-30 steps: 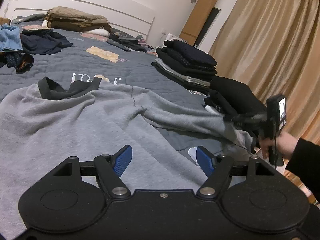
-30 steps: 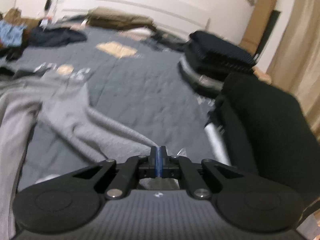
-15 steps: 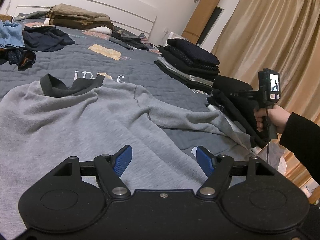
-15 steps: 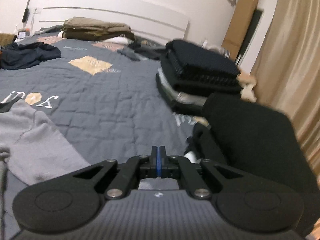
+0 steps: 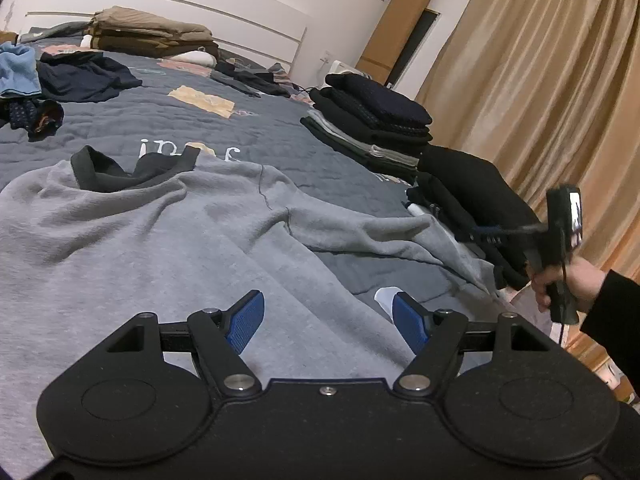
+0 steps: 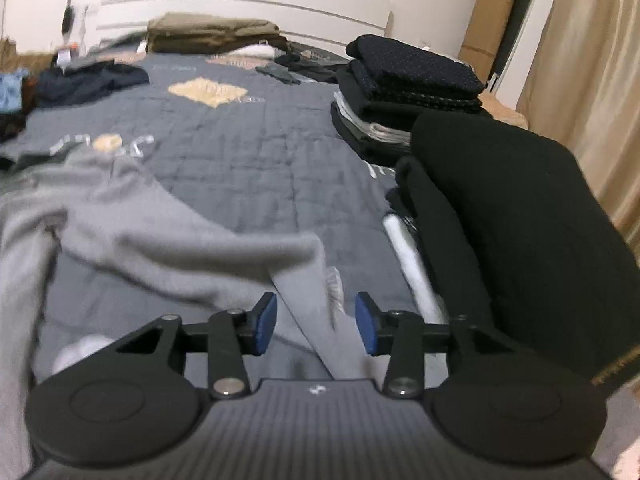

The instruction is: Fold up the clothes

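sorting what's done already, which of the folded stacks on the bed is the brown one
The brown stack lies at the far end against the white headboard. The dark stack near the curtain is black and navy.

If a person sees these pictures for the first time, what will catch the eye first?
Probably the grey sweatshirt spread across the near half of the bed, its dark collar pointing to the headboard. Next, the open right gripper, with the sweatshirt's sleeve between its blue pads. At the bed's right edge stands a stack of dark folded clothes.
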A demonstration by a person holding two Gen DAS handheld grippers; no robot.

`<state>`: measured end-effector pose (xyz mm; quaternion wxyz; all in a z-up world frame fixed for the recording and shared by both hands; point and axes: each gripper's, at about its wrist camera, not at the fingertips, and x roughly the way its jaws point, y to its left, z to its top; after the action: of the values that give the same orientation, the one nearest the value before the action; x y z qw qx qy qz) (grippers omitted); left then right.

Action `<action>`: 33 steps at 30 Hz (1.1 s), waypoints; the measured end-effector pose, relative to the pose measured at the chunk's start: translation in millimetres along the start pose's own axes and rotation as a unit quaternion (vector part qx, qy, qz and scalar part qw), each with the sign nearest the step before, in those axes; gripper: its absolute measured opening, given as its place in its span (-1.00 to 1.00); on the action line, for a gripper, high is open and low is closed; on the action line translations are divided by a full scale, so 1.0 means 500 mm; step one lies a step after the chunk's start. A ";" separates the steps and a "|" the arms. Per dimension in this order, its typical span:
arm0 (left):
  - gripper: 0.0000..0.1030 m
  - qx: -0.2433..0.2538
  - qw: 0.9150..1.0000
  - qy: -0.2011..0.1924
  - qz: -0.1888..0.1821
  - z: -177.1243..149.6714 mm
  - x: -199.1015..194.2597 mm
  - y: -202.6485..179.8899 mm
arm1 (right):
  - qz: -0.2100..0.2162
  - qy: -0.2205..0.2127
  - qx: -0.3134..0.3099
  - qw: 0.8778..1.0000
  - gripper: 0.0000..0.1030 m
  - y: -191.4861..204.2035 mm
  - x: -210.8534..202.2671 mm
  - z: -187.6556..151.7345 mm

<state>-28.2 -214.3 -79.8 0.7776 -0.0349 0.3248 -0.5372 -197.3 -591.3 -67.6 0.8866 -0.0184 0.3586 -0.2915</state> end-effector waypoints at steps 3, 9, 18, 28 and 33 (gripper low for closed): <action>0.36 0.001 1.000 0.001 -0.002 -0.001 0.000 -0.002 | -0.011 0.012 -0.014 1.000 -0.11 -0.014 -0.011 -0.031; 0.36 0.007 1.000 0.004 -0.002 -0.004 0.003 -0.007 | -0.027 0.034 -0.060 0.997 -0.10 -0.026 -0.007 -0.079; 0.36 0.009 1.000 0.011 0.003 -0.008 0.011 -0.006 | -0.048 0.052 -0.105 0.992 -0.45 -0.016 0.057 -0.100; 0.36 0.007 1.000 0.014 0.004 -0.009 0.013 -0.003 | -0.085 -0.046 -0.004 0.995 -0.98 -0.096 -0.002 0.031; 0.36 0.007 1.000 0.014 0.007 -0.010 0.013 -0.001 | -0.100 -0.050 0.006 0.994 -0.98 -0.131 0.017 0.113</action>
<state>-29.8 -218.8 -86.6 0.7766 -0.0195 0.3324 -0.5348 -188.8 -660.3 -15.0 0.8698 -0.0633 0.3089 -0.3794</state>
